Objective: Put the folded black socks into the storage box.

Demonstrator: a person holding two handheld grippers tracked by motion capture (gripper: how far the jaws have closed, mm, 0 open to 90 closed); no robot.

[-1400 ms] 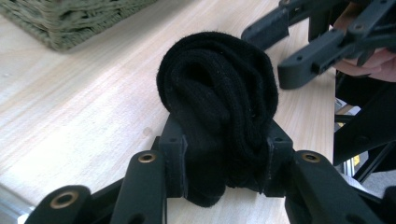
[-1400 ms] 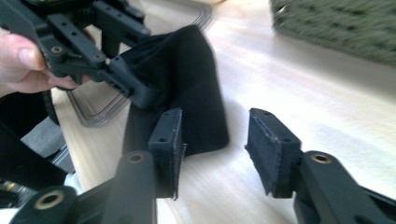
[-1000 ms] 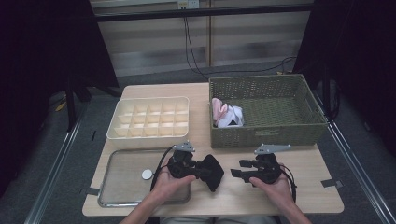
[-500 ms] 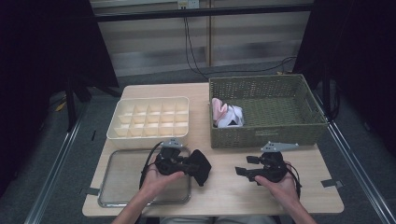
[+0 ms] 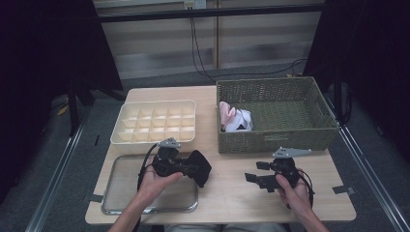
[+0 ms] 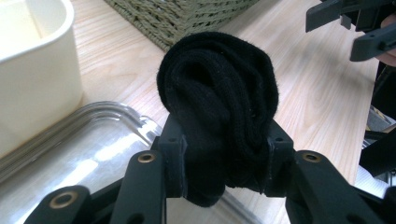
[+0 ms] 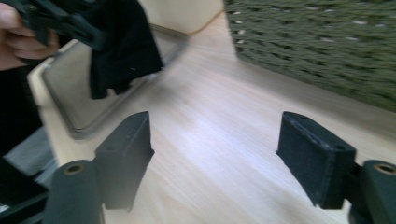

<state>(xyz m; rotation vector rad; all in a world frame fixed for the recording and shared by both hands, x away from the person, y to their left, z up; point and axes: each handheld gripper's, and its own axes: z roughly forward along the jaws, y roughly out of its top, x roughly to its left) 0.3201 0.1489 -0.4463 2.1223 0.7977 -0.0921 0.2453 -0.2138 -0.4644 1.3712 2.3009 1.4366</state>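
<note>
Black sock [image 6: 218, 107]: folded into a thick bundle, clamped between the jaws of the left gripper [image 5: 186, 165]; it sits above the wooden table [image 5: 232, 193], over the right edge of the metal tray [image 5: 116, 205].
Left gripper: closed onto the sock, both pads pressed into the cloth, held in the person's left hand [image 5: 153, 180].
Right gripper [image 5: 258, 172]: at 3 o'clock from the sock, well apart; its jaws have just been opening and stand wide, with nothing between them but bare table.
Compartment box [image 5: 155, 121]: cream, at 11 o'clock from the sock, beyond the tray.
Wicker basket [image 5: 275, 140]: green, at 1 o'clock, with pink and white cloth [image 5: 233, 118] in its left end.
</note>
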